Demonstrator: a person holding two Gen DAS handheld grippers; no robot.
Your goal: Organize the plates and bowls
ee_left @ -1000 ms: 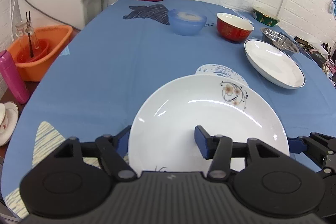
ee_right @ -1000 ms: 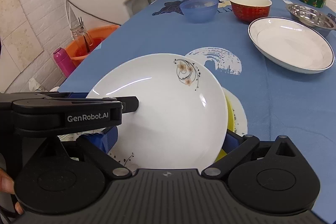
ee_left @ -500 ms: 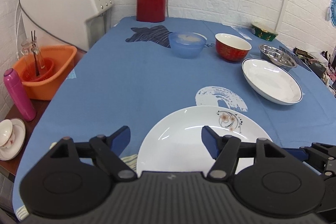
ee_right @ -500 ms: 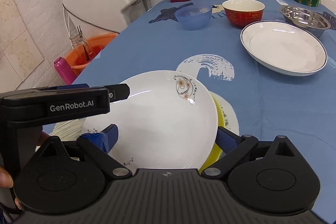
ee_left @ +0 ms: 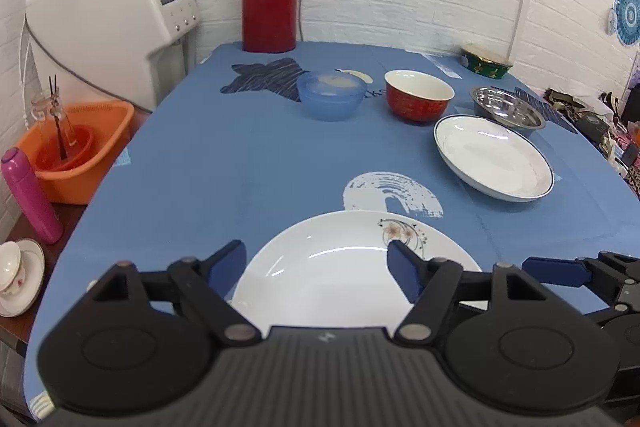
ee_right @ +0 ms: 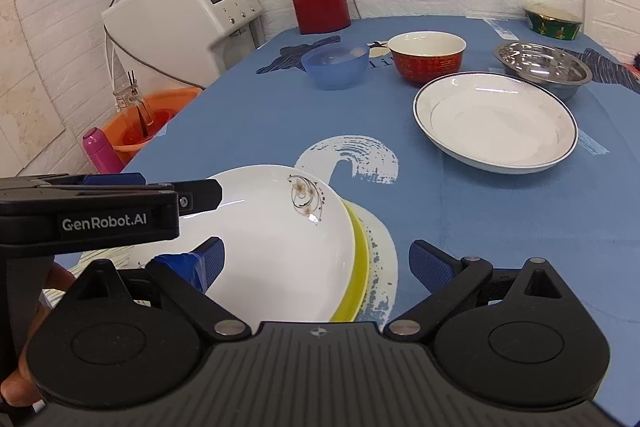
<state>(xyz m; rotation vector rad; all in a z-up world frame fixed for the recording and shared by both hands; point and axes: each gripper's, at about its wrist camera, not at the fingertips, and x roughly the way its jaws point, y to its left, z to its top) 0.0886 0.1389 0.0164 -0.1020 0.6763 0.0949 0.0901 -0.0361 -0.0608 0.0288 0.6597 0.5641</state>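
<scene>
Near the table's [ee_left: 240, 155] front edge, the floral plate [ee_left: 332, 267] now rests lower, released atop a yellow-rimmed plate [ee_right: 356, 267]; both the left hand-held gripper [ee_left: 320, 263] and the right hand-held gripper [ee_right: 316, 263] are spread, so stacking advanced.

You have a white plate with a small flower print [ee_left: 340, 271] lying flat near the near edge of the blue tablecloth, stacked on a yellow-rimmed plate [ee_right: 358, 267] whose edge shows only on its right side. A white deep plate with a dark rim line [ee_left: 494, 157] sits right side up toward the right edge, well apart from the stack. Just behind it, a steel bowl [ee_left: 506, 111], upright, touching or nearly touching it. A red bowl with white inside [ee_left: 418, 99] and a translucent blue bowl [ee_left: 332, 99] stand side by side mid-table toward the far edge. A green patterned bowl [ee_left: 486, 61] sits at the far right corner.
</scene>
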